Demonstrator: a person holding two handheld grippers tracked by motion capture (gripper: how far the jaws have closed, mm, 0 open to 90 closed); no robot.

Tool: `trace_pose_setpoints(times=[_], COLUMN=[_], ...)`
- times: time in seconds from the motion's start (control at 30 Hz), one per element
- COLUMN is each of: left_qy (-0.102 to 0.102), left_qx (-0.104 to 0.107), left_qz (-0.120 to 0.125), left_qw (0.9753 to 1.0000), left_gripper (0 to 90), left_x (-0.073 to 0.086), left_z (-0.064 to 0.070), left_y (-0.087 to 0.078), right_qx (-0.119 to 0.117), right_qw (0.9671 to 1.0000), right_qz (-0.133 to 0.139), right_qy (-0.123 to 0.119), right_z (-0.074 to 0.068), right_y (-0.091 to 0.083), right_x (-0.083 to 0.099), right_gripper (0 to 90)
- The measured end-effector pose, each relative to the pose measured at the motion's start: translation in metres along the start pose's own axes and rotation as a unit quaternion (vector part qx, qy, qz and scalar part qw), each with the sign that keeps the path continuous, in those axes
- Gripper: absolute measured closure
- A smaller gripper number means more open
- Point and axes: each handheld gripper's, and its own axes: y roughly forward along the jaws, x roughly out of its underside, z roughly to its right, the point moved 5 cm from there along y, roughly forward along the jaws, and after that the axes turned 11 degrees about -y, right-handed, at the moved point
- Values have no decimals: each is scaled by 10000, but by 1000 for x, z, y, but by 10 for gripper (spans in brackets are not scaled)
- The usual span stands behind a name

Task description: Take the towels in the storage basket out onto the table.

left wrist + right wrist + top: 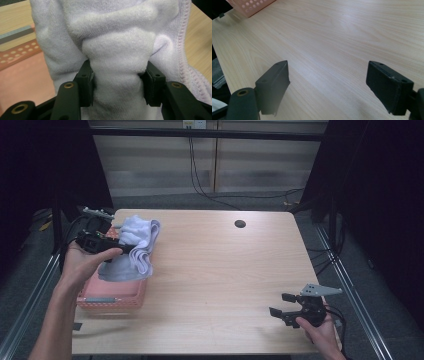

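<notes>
One fold of the pale lilac towel is pinched in my left hand-held gripper above the pink basket at the desk's left edge, my right hand-held gripper spread idle near right; next, I judge, lift it clear.

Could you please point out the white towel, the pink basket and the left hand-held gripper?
white towel [117, 47], left gripper view, bunched fold above the jaws.
pink basket [112, 299], high view, near wall.
left hand-held gripper [117, 82], left gripper view, midway between its fingertips, shut on the towel.
</notes>
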Motion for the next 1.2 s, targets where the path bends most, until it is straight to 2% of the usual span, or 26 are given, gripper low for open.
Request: trace_pose_setpoints(times=[0.17,0.33,0.47,0.6,0.7,0.93,0.97,1.1,1.17,1.2], left_qy=[96,386,459,651,700,934,990,988,941,1027], left_qx=[2,106,222,337,491,603,582,719,656,613], left_qz=[-183,-427,-405,-547,-560,-796,-840,-1014,-1068,-1177], left_qw=[9998,9983,9979,9958,9948,9906,9898,9873,9877,9858], left_gripper=[513,513,511,509,508,502,501,496,495,490], left_x=[-1,-4,-7,-7,-7,1,2,10,16,22], left_z=[19,37,50,67,83,116,119,128,131,133], left_y=[15,30,40,55,66,98,101,121,132,143], right_qx=[-5,-9,-13,-11,-13,-22,-23,-25,-24,-22], right_qw=[10000,10000,10000,10000,10000,10000,10000,10000,10000,10000], right_qz=[6,8,7,-1,6,18,14,7,9,-8], right_qy=[-7,1,2,17,18,-10,-11,-24,-19,6], right_z=[0,0,0,0,0,0,0,0,0,-1], right_y=[0,1,1,1,1,1,1,1,1,1], right_x=[0,0,0,0,0,0,0,0,0,0], right_gripper=[187,186,187,187,187,187,187,187,187,187])
